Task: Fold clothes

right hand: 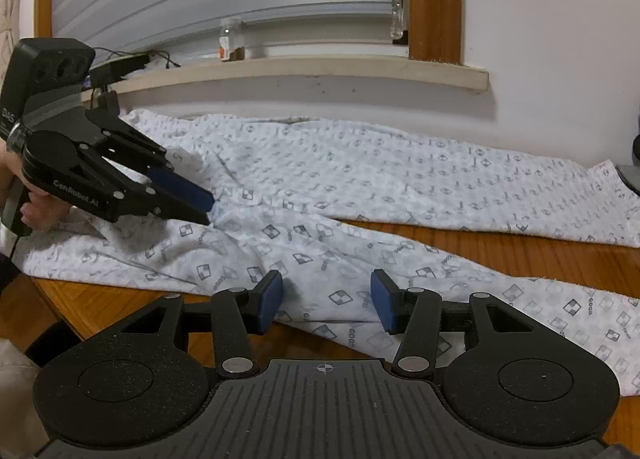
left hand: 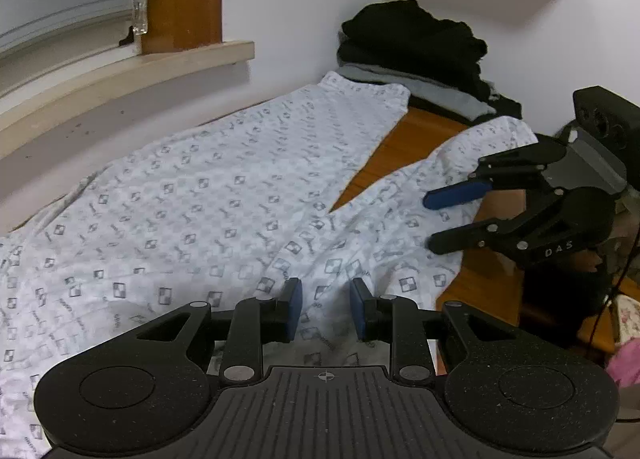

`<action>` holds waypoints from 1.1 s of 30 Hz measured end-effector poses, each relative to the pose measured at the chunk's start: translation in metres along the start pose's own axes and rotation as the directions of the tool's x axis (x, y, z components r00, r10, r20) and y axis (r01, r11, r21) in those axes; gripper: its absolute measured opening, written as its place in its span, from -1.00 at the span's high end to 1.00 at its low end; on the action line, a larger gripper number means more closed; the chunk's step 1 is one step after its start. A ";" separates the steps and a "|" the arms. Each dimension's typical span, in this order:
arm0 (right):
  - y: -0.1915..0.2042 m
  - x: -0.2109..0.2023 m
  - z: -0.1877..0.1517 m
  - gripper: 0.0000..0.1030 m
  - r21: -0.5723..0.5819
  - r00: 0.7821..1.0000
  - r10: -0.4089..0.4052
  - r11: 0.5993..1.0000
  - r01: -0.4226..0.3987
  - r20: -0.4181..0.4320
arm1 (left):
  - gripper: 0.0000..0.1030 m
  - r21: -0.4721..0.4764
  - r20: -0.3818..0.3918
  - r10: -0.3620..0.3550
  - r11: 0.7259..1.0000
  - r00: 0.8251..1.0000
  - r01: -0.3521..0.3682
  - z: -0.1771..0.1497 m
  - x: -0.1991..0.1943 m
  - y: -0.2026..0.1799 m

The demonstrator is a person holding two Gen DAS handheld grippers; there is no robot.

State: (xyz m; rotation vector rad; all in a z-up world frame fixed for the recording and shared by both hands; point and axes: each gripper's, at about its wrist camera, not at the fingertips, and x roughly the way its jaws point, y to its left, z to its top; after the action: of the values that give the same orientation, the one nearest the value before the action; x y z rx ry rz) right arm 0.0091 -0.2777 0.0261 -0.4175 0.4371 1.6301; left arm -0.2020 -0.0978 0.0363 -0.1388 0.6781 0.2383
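Note:
White patterned trousers (left hand: 224, 195) lie spread on a wooden table (left hand: 416, 139), two legs splayed in a V; they also show in the right wrist view (right hand: 360, 187). My left gripper (left hand: 326, 309) is open over the crotch area, its jaws apart above the cloth. From the right wrist view the left gripper (right hand: 208, 207) looks narrowly parted, tips at a fabric ridge. My right gripper (right hand: 326, 301) is open over the near leg's edge; in the left wrist view the right gripper (left hand: 428, 221) hovers open above that leg.
A pile of folded dark and grey clothes (left hand: 420, 55) sits at the table's far corner by the wall. A windowsill (right hand: 304, 71) with a small bottle (right hand: 230, 39) runs behind the table. The table's front edge (right hand: 56, 299) drops off near me.

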 end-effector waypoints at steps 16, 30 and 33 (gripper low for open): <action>-0.001 -0.003 -0.004 0.03 0.020 0.999 0.000 1.000 0.000 0.032 | 0.10 0.013 0.071 0.005 1.000 0.997 -0.006 0.013 0.001 -0.006; -0.007 -0.022 -0.009 0.02 0.051 0.997 0.001 0.999 -0.005 0.075 | 0.93 -0.008 0.143 0.040 0.999 0.989 -0.039 0.022 -0.003 -0.001; -0.030 -0.045 -0.016 0.01 0.086 0.995 -0.063 0.995 0.056 0.080 | 0.93 -0.018 0.125 0.052 0.999 0.991 -0.050 0.017 0.005 0.001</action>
State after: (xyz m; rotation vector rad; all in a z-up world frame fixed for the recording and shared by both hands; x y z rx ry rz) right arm 0.0432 -0.3214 0.0345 -0.2967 0.4249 1.5592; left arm -0.1881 -0.0923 0.0461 -0.1200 0.5553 0.2986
